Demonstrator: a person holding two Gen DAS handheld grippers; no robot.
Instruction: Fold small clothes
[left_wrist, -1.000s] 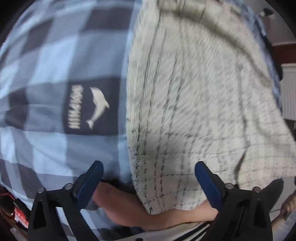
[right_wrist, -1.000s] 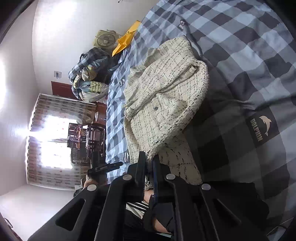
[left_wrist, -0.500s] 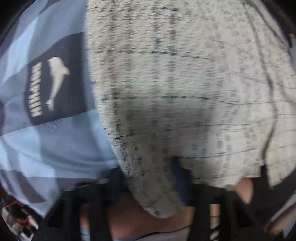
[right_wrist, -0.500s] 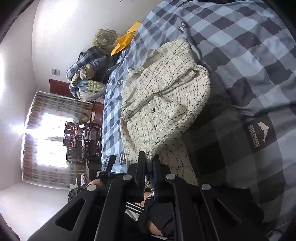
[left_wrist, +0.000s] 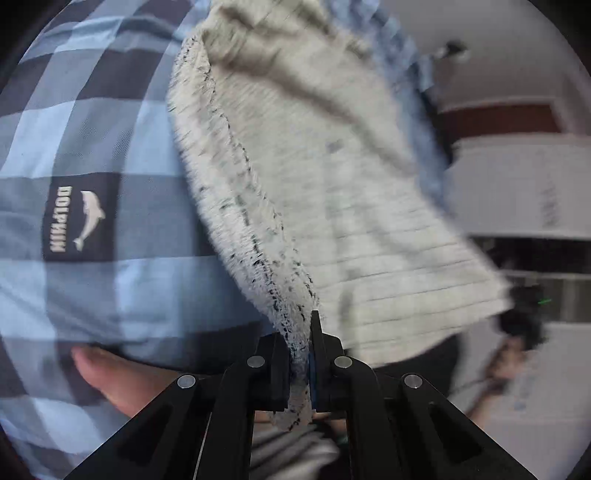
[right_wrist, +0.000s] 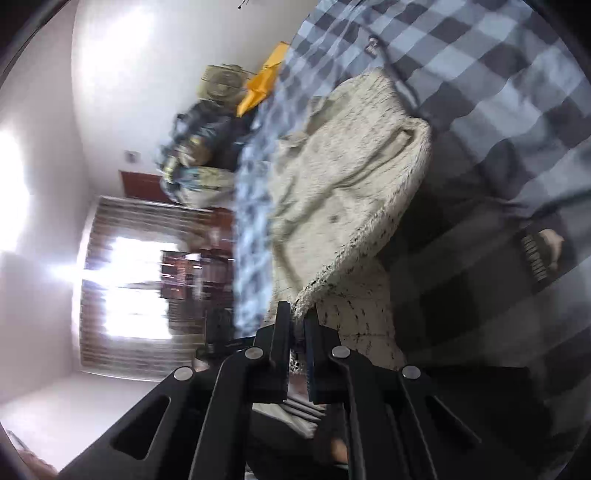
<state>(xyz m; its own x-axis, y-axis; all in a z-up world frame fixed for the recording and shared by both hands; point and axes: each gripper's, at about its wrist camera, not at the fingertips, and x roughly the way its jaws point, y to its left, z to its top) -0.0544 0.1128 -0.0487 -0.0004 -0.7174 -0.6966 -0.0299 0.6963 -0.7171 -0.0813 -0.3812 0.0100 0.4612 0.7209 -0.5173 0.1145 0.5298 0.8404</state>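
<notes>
On the bed, over a blue, grey and white checked cover (left_wrist: 110, 122), lies a cream tweed jacket (left_wrist: 325, 206): nubby bouclé weave crossed by thin dark grid lines, fringed fuzzy edges flecked with black, one small button near the middle of its front. Left gripper (left_wrist: 301, 354), black with blue pad faces, has its jaws pinched shut on the fringed hem edge; the fabric bunches between the pads and hangs out below them. Right gripper (right_wrist: 297, 332) is likewise clamped on another part of the same fringed border, cloth squeezed between its pads. From the right wrist view the jacket (right_wrist: 351, 177) runs lengthwise away from the grippers up the bed, far end toward the heaped things at the wall, near hem lifted and curling over a flat under-layer of the same tweed. Cover is smooth woven cotton with soft creases; a dark square on it bears a white dolphin logo (left_wrist: 79, 219) and lettering. A bare forearm (left_wrist: 110, 380) shows under the left gripper. Beyond the bed: a pile of checked and patterned bedding (right_wrist: 199, 155), a yellow-orange folded item (right_wrist: 262, 85), a round fan (right_wrist: 221, 83), white walls, a bright curtained window (right_wrist: 136, 288). Both views are motion-blurred.
</notes>
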